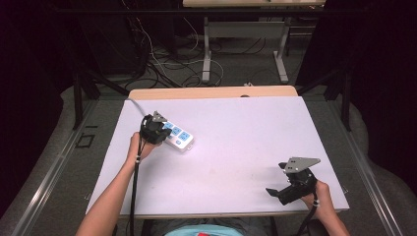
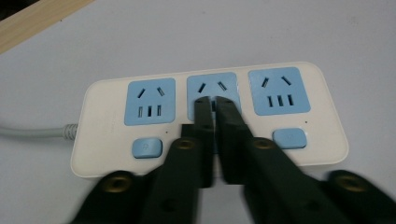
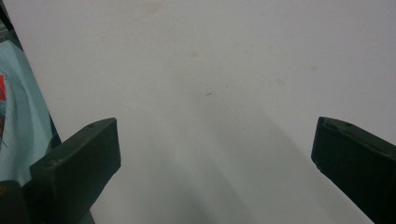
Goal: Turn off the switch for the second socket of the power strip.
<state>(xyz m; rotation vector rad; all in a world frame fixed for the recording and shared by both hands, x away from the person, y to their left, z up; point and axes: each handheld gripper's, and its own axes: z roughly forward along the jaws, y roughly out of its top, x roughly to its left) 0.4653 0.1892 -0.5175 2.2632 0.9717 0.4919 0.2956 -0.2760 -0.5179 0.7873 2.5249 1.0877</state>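
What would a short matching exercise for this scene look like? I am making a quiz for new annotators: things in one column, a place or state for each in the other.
Column one:
1. left hand-held gripper
2. right hand-held gripper
3. power strip
4. cord

Column two:
A. jaws wide apart over the bare table
B. white with three blue sockets
C. jaws nearly together at the middle socket
D. grey, leaving the strip's end

Pairs: 1-C, 2-A, 3-B, 4-D
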